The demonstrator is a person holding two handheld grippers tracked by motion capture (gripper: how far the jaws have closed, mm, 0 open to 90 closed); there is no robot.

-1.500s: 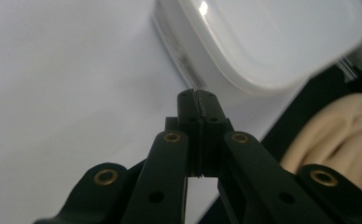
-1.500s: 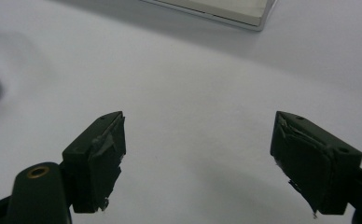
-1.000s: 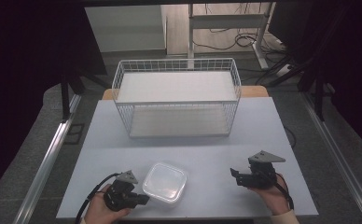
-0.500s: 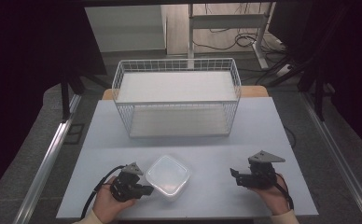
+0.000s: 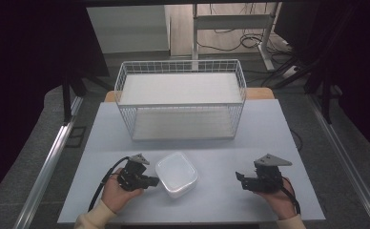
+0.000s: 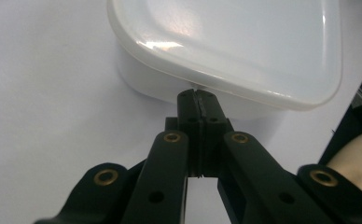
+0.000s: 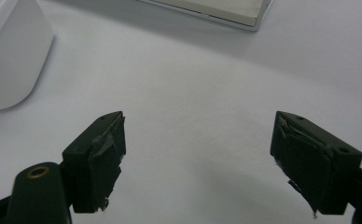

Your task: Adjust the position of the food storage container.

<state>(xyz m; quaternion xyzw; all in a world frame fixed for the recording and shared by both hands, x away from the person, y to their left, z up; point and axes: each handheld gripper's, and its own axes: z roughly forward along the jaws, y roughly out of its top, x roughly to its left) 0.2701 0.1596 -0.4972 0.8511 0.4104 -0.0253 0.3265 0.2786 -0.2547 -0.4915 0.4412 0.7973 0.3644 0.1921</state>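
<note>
A white lidded plastic container (image 5: pixel 176 172) sits on the table near its front edge, a little left of centre. My left gripper (image 5: pixel 155 181) lies just left of it with its jaws shut. In the left gripper view the closed tips (image 6: pixel 198 95) touch the container's (image 6: pixel 226 42) side just under the lid's rim, with nothing between them. My right gripper (image 5: pixel 239 180) rests at the front right, apart from the container and pointing toward it. Its jaws (image 7: pixel 198 149) stand open over bare table, and the container's corner (image 7: pixel 6 56) shows at the upper left.
A white wire basket (image 5: pixel 180 106) with a pale floor stands at the back centre of the grey table (image 5: pixel 269 138). Its base edge (image 7: pixel 216 11) shows at the top of the right gripper view. Bare table lies between the container and the right gripper.
My left gripper has moved away from the front edge and rightward, up against the container. The container has shifted slightly toward the basket. The right gripper has stayed put.
</note>
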